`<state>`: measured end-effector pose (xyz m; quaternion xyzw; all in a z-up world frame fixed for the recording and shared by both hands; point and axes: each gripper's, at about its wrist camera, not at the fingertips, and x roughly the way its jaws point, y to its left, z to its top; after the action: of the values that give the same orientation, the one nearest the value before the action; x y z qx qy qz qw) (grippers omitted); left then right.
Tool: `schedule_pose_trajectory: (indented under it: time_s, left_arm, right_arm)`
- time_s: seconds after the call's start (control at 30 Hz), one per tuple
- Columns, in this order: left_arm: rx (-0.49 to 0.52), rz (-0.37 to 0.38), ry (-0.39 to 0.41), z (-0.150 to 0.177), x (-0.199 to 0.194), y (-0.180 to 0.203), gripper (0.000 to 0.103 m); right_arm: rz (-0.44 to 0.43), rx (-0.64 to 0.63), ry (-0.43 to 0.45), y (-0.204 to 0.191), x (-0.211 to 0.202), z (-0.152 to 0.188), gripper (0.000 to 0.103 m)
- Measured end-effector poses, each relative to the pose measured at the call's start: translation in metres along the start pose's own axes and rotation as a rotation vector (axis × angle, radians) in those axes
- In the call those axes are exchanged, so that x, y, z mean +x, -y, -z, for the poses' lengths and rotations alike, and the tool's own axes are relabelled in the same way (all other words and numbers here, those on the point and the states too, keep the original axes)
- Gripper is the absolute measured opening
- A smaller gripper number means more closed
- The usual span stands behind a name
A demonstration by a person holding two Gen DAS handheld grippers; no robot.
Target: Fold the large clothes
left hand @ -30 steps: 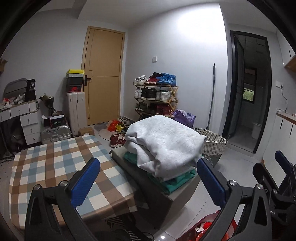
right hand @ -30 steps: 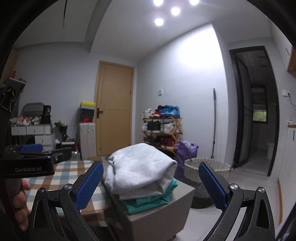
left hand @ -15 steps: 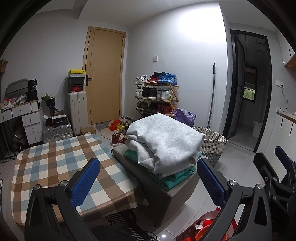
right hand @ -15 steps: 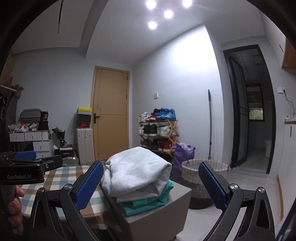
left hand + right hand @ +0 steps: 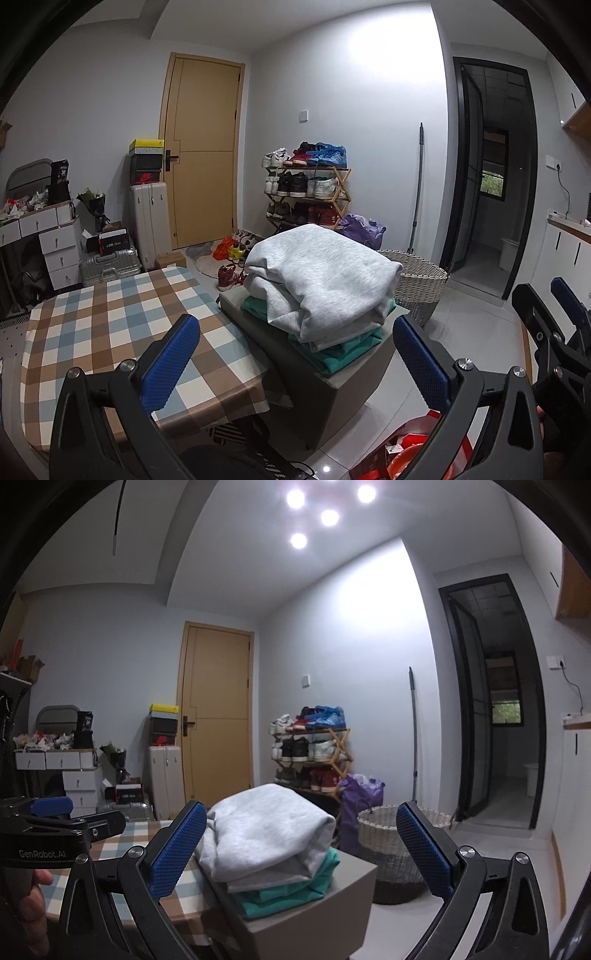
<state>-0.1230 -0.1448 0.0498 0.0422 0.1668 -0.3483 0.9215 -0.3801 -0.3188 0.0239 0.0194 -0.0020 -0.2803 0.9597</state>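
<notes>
Folded grey garment (image 5: 325, 277) atop teal one (image 5: 343, 350)

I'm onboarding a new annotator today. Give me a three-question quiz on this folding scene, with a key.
1. True or false: the grey garment lies on top of the teal garment.
2. The left gripper is: A) open, B) shut on cloth.
3. What stands just beyond the stack, right of the shoe rack?

Key: 1 true; 2 A; 3 a woven basket.
</notes>
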Motion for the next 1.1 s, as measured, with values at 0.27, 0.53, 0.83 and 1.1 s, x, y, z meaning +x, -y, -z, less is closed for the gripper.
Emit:
schedule_pose_trajectory:
  time_s: [0.27, 0.53, 0.83, 1.1]
  left_arm:
    - [0.013, -0.018, 0.0, -0.002, -0.008, 0.001, 0.102]
    - [0.004, -0.007, -0.008, -0.003, -0.009, 0.0, 0.102]
    - [0.051, -0.019, 0.008, -0.003, -0.013, 0.009, 0.102]
    - [0.068, -0.021, 0.017, -0.003, -0.014, 0.014, 0.102]
  right_arm:
    - [-0.006, 0.03, -0.011, 0.005, 0.001, 0.001, 0.103]
    - [-0.006, 0.03, -0.01, 0.005, -0.001, 0.001, 0.103]
    - [-0.018, 0.027, -0.018, 0.007, 0.002, 0.0, 0.103]
    - [-0.019, 0.033, -0.016, 0.009, 0.003, 0.0, 0.103]
